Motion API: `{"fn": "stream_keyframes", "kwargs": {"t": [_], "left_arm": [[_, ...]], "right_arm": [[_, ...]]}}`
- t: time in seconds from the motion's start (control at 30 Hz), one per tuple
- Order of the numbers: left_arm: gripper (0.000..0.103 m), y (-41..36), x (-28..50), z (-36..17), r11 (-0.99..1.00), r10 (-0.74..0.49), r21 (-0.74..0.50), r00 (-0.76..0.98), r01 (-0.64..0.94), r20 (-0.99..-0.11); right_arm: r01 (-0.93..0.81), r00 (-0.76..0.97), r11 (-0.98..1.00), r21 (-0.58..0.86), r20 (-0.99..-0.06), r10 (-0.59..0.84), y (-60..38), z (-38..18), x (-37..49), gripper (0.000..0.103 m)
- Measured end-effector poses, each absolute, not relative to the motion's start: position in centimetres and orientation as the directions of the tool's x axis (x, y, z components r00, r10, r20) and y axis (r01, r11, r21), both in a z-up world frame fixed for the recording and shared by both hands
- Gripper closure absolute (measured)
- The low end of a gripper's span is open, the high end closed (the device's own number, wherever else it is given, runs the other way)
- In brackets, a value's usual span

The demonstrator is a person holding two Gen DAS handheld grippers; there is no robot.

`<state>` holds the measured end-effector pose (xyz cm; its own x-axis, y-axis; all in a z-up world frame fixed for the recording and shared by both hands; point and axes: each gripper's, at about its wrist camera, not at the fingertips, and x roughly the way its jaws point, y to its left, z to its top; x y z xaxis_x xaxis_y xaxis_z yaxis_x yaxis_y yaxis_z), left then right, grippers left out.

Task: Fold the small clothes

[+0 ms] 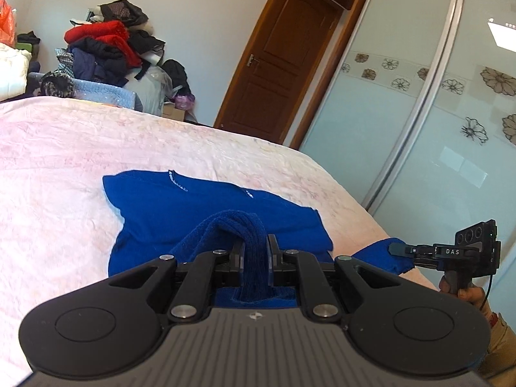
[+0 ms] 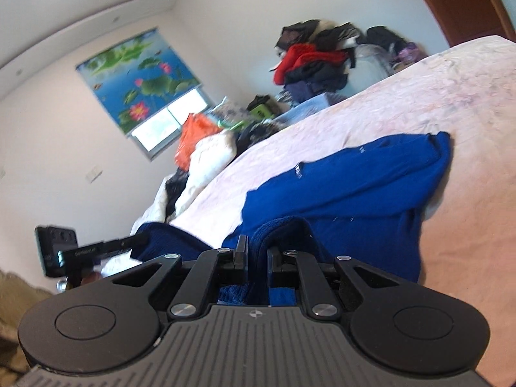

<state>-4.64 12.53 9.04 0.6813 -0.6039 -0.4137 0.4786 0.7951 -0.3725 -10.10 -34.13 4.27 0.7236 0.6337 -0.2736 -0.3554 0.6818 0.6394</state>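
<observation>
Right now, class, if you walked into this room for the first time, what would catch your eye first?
A bright blue knitted garment lies across the pink bedspread, its near edge pinched in the left gripper and another part in the right gripper. Beyond the bed a heap of clothes with a red piece on top rises against the far wall. A lotus-print window blind hangs near the corner.

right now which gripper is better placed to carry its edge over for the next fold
Neither clearly: left gripper and right gripper each pinch the blue sweater's near edge. Probably move both together across the pink bedspread.
</observation>
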Motion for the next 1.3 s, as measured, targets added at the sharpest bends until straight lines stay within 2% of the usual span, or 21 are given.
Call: {"fn": "stream_keyframes", "kwargs": {"t": [0.3,0.63,1.13,1.23,1.3], "left_arm": [[0.091,10.6,1.5,9.0,0.840,-0.534,-0.378,0.718,0.390,-0.446],[0.091,8.1,7.9,9.0,0.902,-0.431,-0.268,0.754,0.338,-0.497],[0.090,4.1,18.9,4.3,0.958,-0.282,-0.152,0.725,0.242,-0.628],[0.089,4.4,20.3,3.7,0.961,-0.275,-0.175,0.700,0.213,-0.659],[0.085,5.2,20.8,3.8,0.961,-0.274,-0.205,0.698,0.184,-0.661]], "right_arm": [[-0.254,0.796,0.688,0.680,-0.257,0.547,-35.2,3.2,-3.8,0.088],[-0.169,0.832,0.651,0.740,-0.246,0.496,-36.3,1.0,3.4,0.088],[0.029,0.820,0.579,0.815,-0.350,0.452,-37.8,-5.9,14.2,0.088],[0.092,0.810,0.583,0.807,-0.401,0.427,-37.7,-6.8,15.4,0.079],[0.094,0.811,0.555,0.826,-0.387,0.439,-37.9,-7.2,15.7,0.063]]}}
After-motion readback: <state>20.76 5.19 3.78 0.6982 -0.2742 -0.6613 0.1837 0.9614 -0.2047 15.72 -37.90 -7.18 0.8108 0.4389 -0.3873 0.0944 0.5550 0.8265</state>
